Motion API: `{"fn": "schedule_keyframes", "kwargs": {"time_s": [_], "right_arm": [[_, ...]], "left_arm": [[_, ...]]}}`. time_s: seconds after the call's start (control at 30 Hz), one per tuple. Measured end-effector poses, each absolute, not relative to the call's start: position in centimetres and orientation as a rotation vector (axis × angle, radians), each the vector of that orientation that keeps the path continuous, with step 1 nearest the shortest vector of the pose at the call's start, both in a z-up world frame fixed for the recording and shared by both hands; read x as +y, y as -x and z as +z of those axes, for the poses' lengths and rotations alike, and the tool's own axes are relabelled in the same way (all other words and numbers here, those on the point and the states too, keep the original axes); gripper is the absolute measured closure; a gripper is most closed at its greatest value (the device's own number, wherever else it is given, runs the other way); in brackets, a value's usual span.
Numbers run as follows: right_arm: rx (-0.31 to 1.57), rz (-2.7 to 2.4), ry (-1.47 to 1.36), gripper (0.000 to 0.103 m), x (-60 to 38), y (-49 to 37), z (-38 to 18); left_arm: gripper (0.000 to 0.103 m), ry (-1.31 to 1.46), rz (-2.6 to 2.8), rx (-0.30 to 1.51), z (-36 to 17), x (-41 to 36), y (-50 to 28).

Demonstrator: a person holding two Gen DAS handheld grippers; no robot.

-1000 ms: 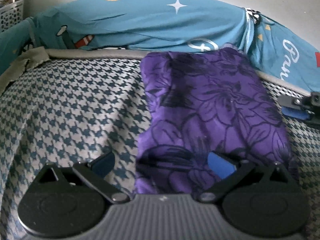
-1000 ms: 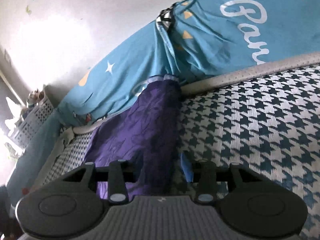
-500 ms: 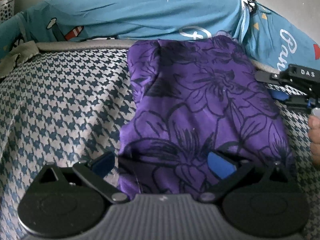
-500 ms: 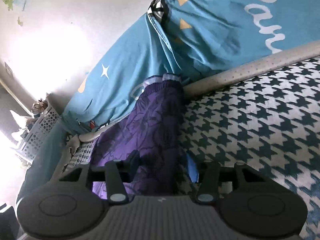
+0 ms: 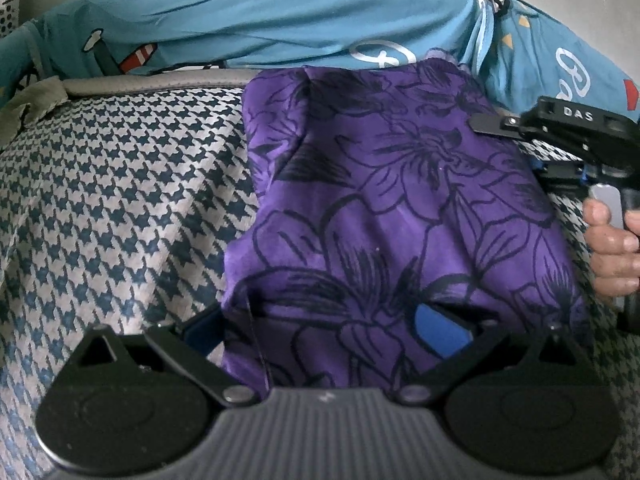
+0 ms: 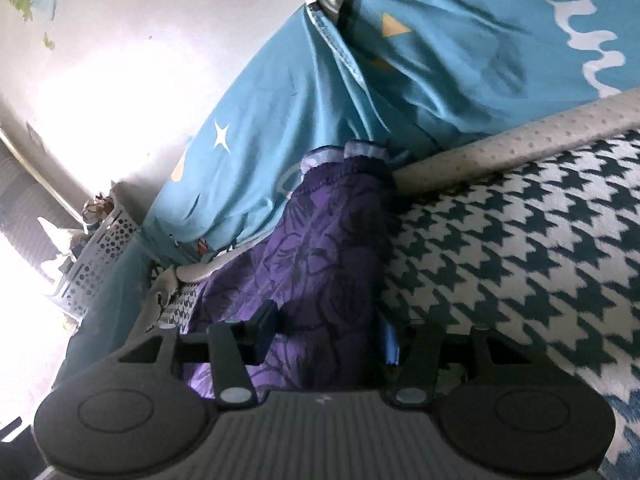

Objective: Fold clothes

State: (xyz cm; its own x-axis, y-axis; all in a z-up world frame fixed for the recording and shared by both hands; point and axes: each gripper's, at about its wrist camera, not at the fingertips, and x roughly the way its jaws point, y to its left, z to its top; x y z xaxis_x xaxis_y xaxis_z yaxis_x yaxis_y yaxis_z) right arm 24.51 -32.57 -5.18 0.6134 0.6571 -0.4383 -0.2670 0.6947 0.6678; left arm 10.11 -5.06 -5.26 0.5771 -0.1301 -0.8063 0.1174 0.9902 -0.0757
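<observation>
The folded purple floral-print garment (image 5: 392,208) lay on the houndstooth bed; the left gripper (image 5: 320,324) and right gripper (image 6: 326,334) straddled its edges wide apart, unclamped. Next, judging: another fold or lifting away.

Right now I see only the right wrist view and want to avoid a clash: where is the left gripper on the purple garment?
Observer: The left gripper straddles the near left edge of the purple garment with its jaws open. One pad is over the houndstooth cover, the other over the cloth.
Operator: And where does mine sit along it?
Observer: The right gripper is at the garment's far right edge, near the blue printed bedding, farther back than the left one.
</observation>
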Motion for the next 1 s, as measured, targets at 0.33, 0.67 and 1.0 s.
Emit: {"fn": "schedule_keyframes", "kwargs": {"time_s": [0.33,0.67,1.0], "right_arm": [[0.703,0.580,-0.494,0.077,-30.7,-24.9,-5.1],[0.593,0.449,-0.405,0.086,-30.5,-21.8,-1.2],[0.514,0.148,-0.376,0.087,-36.3,-16.9,1.8]], "left_arm": [[0.000,-0.001,-0.142,0.944,-5.5,-5.6,-10.3],[0.000,0.000,-0.190,0.918,-4.9,-5.5,-9.8],[0.000,-0.001,-0.353,0.884,-4.3,-6.4,-8.1]]}}
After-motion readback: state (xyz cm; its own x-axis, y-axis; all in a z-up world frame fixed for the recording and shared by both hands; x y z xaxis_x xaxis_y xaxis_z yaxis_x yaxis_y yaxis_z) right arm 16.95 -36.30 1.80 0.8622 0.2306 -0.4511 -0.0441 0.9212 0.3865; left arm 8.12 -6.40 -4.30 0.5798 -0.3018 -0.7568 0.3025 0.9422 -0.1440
